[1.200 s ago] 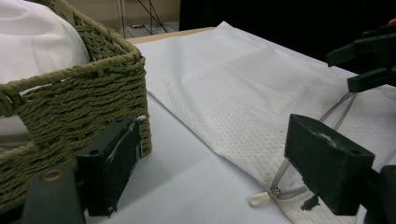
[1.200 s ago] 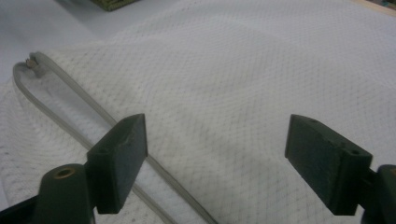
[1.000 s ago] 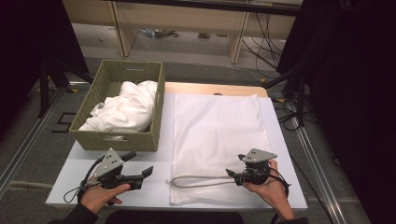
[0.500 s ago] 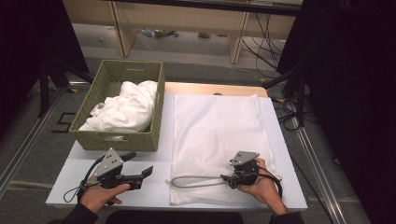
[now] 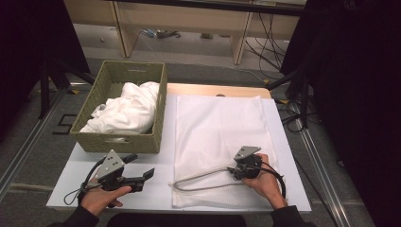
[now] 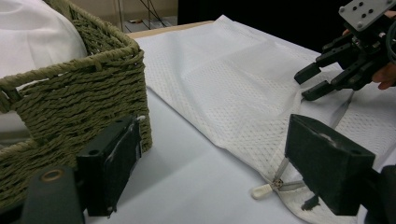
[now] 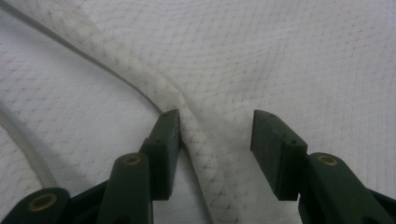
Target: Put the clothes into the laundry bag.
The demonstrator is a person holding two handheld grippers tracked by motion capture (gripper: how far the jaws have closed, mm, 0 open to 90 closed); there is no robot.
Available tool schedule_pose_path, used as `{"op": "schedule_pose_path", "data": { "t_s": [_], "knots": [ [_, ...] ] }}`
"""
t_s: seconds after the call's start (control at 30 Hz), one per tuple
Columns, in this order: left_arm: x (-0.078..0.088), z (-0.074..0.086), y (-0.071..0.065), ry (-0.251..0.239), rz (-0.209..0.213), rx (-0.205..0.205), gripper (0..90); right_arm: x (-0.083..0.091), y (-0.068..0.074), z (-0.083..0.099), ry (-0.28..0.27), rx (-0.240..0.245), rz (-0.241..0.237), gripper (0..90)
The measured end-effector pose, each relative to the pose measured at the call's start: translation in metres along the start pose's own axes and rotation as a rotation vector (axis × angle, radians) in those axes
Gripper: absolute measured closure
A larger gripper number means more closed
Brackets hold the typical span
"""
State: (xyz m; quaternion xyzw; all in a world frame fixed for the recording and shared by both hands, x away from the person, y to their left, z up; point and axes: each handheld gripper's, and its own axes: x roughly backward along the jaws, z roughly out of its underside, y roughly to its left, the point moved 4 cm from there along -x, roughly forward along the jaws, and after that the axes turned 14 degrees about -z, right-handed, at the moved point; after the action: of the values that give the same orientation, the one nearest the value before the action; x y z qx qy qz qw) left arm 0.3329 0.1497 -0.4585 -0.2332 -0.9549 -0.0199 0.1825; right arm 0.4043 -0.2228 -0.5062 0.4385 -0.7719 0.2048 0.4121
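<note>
right gripper (image 5: 235,171): moved in from the bag's right edge, down onto the mesh bag (image 5: 218,127)
jaws: closing around a raised fold

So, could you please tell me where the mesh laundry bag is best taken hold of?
Probably at the raised fold along the open zipper edge of the mesh laundry bag, coming from above. It stands up off the flat fabric, and the right tool, whose jaws have just been closing, already straddles it.

The basket (image 6: 70,102) is cut by the left gripper view's top and left edges. The bag's (image 5: 217,142) lower right corner lies hidden under the right hand (image 5: 265,182).
</note>
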Motion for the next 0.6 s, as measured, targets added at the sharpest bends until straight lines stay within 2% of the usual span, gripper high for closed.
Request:
{"op": "schedule_pose_path", "data": {
  "t_s": [0.07, 0.13, 0.17, 0.23, 0.27, 0.33, 0.37, 0.4, 0.43, 0.47, 0.5, 0.53, 0.57, 0.6],
  "knots": [
    [0.0, 0.0, 0.0, -0.001, 0.001, 0.002, 18.3, -0.001, -0.002, -0.001, -0.005, -0.032, -0.006, 52.0],
    [0.001, 0.0, 0.0, 0.004, -0.005, 0.0, 18.3, -0.002, -0.007, -0.002, -0.02, -0.042, -0.023, 51.2],
    [0.001, -0.001, 0.001, -0.001, 0.0, -0.02, 18.3, -0.002, -0.01, -0.002, -0.015, -0.058, -0.046, 50.0],
    [0.0, 0.0, 0.0, -0.002, 0.004, 0.003, 18.3, -0.003, -0.015, -0.001, -0.038, -0.107, -0.082, 49.4],
    [0.0, 0.0, 0.0, 0.004, -0.002, 0.002, 18.3, -0.004, -0.019, -0.001, -0.046, -0.08, -0.092, 51.0],
    [0.0, 0.0, 0.0, 0.005, 0.0, 0.0, 18.3, -0.002, -0.017, -0.001, -0.041, -0.108, -0.123, 62.6],
    [0.0, 0.0, 0.0, 0.004, 0.0, -0.001, 18.4, -0.001, -0.017, -0.002, -0.019, -0.132, -0.13, 67.5],
    [0.0, 0.0, 0.0, 0.004, -0.001, -0.002, 18.4, -0.001, -0.017, -0.003, -0.03, -0.135, -0.131, 73.6],
    [0.0, 0.0, 0.001, 0.004, -0.001, -0.002, 18.5, -0.001, -0.017, -0.003, -0.023, -0.129, -0.151, 76.2],
    [0.0, 0.0, 0.001, 0.004, -0.003, -0.001, 18.6, -0.002, -0.019, -0.004, -0.017, -0.103, -0.15, 81.7],
    [0.0, -0.001, 0.001, 0.001, -0.004, -0.007, 18.6, -0.001, -0.018, -0.005, -0.011, -0.11, -0.159, 83.9],
    [0.001, -0.001, 0.002, -0.001, -0.002, -0.018, 18.7, -0.002, -0.016, -0.005, -0.016, -0.128, -0.145, 85.7],
    [0.001, -0.002, 0.003, -0.002, -0.002, -0.017, 18.7, -0.001, -0.018, -0.006, -0.002, -0.076, -0.137, 87.5],
    [0.001, -0.002, 0.003, -0.006, -0.003, -0.018, 18.8, 0.0, -0.017, -0.007, 0.006, -0.076, -0.136, 88.5]
  ]
}}
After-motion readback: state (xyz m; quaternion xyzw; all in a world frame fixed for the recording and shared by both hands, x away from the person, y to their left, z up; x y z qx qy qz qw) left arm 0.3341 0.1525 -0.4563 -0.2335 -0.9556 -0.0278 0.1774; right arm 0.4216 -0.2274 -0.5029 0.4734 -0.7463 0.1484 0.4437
